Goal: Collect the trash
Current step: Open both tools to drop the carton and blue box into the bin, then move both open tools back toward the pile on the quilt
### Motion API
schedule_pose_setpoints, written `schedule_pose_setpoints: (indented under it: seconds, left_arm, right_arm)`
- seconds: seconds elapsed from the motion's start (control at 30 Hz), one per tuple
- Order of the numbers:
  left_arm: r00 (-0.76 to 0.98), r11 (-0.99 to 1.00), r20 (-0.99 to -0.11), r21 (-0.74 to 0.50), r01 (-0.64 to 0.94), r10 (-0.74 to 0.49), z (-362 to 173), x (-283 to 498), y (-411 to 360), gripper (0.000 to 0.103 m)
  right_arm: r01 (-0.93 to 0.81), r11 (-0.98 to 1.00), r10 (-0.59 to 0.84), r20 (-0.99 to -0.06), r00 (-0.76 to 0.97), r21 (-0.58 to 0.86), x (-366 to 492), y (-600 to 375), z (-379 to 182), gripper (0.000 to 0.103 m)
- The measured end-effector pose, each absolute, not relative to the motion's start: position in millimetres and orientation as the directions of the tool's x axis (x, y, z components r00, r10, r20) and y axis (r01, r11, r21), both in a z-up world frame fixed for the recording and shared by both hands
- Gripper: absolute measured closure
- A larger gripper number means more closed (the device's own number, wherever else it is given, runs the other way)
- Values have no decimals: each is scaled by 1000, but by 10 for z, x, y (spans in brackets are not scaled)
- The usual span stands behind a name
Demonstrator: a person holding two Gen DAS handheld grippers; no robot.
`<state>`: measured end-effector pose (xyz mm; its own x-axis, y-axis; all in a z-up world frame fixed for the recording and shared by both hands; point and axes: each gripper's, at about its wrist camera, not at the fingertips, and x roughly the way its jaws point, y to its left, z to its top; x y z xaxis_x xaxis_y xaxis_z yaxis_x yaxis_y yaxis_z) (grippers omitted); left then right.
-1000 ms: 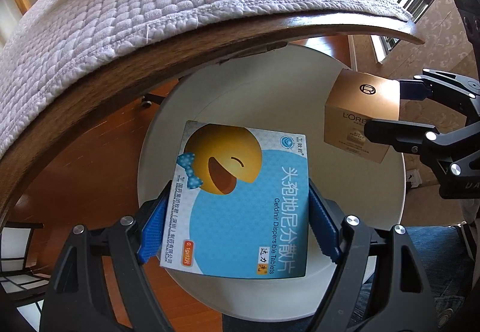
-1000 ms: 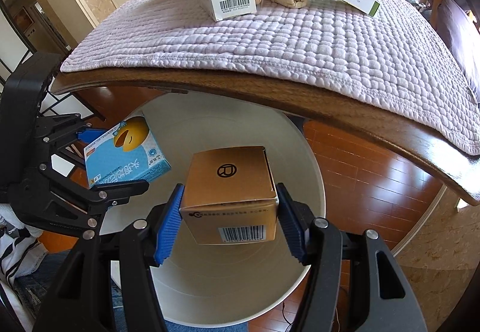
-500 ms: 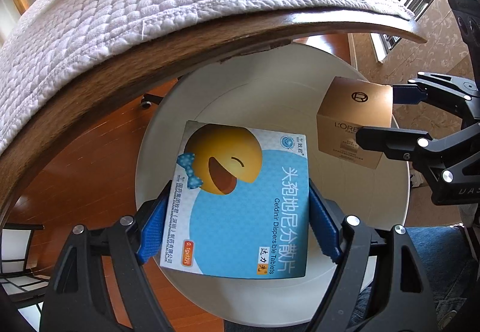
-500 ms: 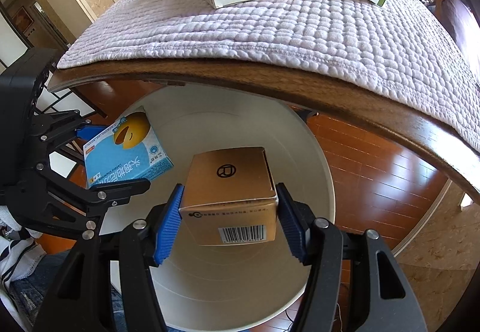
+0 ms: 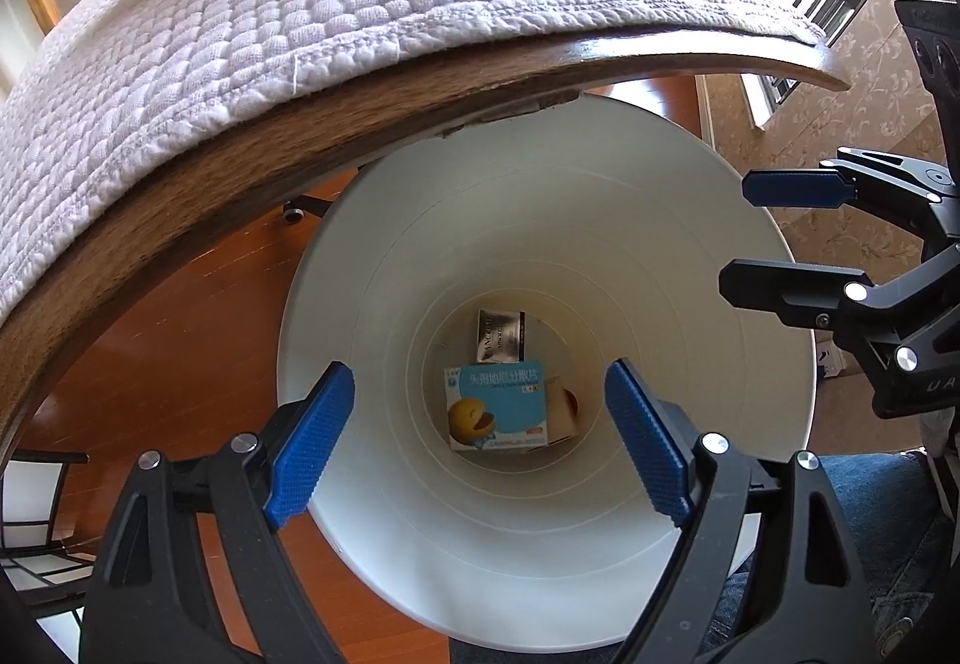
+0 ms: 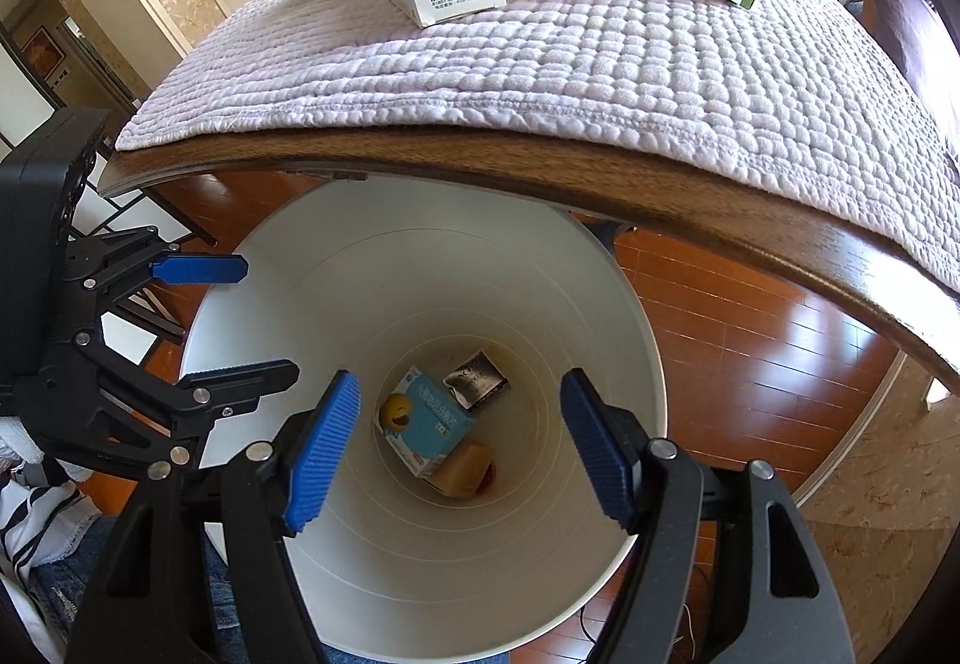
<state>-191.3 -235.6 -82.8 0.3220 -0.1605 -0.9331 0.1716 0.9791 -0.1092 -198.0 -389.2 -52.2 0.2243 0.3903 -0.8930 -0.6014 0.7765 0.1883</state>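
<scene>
It was a home. A quilted cloth (image 6: 600, 75) covered the wooden table (image 6: 660, 190) ahead of the hand-held gripper. Polished wood floor (image 6: 750, 340) lay below, with patterned wallpaper (image 5: 864, 51) beyond.

Left hand-held gripper (image 5: 480, 439), right hand-held gripper (image 6: 459, 448) spread wide, nothing held

Black tongs (image 5: 480, 442) — ribbed blue pads (image 5: 312, 442), silver screws.

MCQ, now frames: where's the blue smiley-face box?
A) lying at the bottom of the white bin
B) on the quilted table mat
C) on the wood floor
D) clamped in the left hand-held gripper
A: the blue smiley-face box lies at the bottom of the white bin, and the left hand-held gripper is open and empty above it.
</scene>
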Motion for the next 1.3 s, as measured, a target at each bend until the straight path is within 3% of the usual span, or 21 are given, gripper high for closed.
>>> schedule_pose_setpoints:
  seconds: [0.9,1.3]
  left_arm:
    - [344,979,-925,-108,173,-163,-514,-2095,-2137,16]
    - [381,974,-906,-114,193,-182,-117,-2128,-2141,16]
  right_arm:
    - [-592,791,378,-882,282,150,-2014,-4074,-289,29]
    - [-608,783,393,-864,315,134,-2037,-4114,-29,29]
